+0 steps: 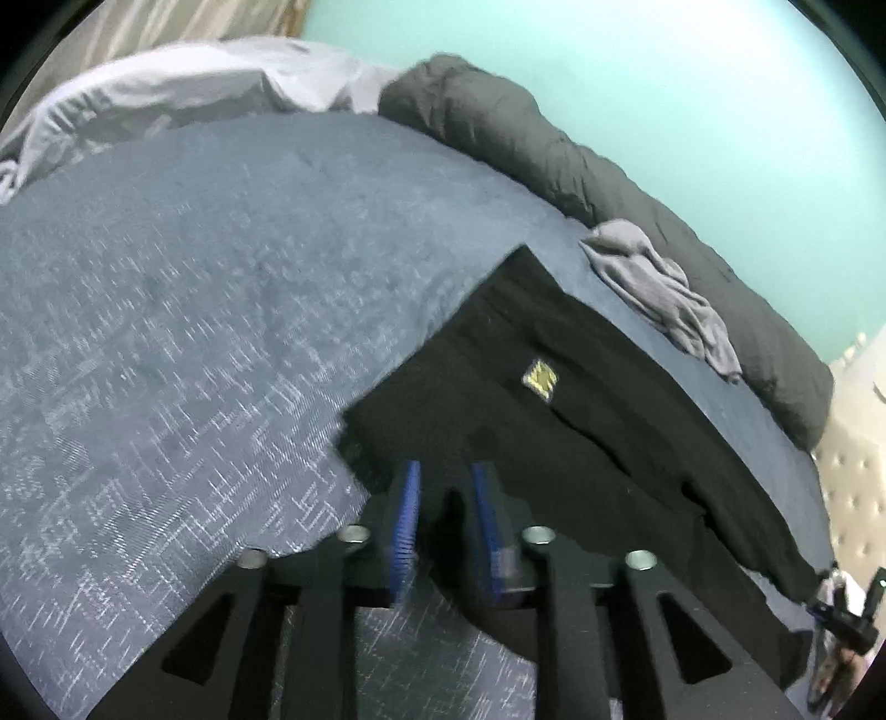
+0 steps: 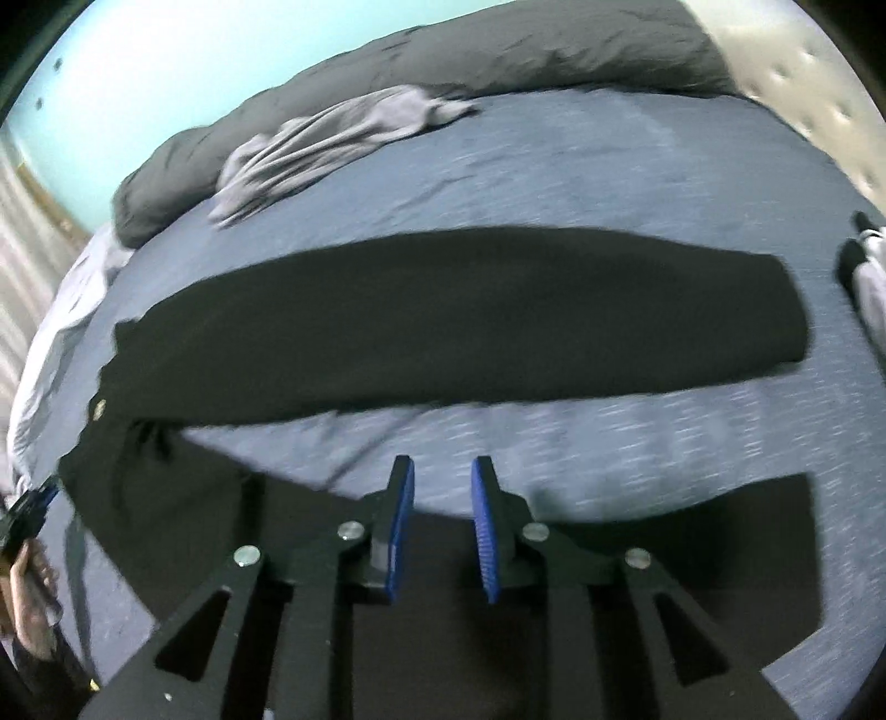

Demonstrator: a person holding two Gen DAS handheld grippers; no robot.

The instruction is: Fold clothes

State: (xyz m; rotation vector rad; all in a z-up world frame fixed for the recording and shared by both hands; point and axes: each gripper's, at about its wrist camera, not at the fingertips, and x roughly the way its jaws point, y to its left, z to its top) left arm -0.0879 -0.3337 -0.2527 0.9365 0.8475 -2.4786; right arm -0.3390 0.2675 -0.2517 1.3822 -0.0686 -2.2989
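Black trousers (image 1: 581,432) with a small yellow label (image 1: 540,379) lie flat on the blue-grey bedspread (image 1: 194,332). My left gripper (image 1: 446,471) hovers over their near edge with its blue pads (image 1: 407,498) apart, and I see only black cloth behind the gap. In the right wrist view one long black leg (image 2: 443,321) stretches across the bed. My right gripper (image 2: 443,462) is open over bare bedspread (image 2: 609,437) just in front of that leg, with nothing between its fingers. More black cloth (image 2: 720,554) lies under its body.
A crumpled grey garment (image 1: 664,293) (image 2: 332,144) lies beyond the trousers against a rolled dark grey duvet (image 1: 554,144) (image 2: 498,50). Pale sheets (image 1: 166,88) bunch at the far left. A tufted headboard (image 2: 803,72) and a teal wall (image 1: 664,83) bound the bed. A person's hand (image 2: 33,603) shows at the left edge.
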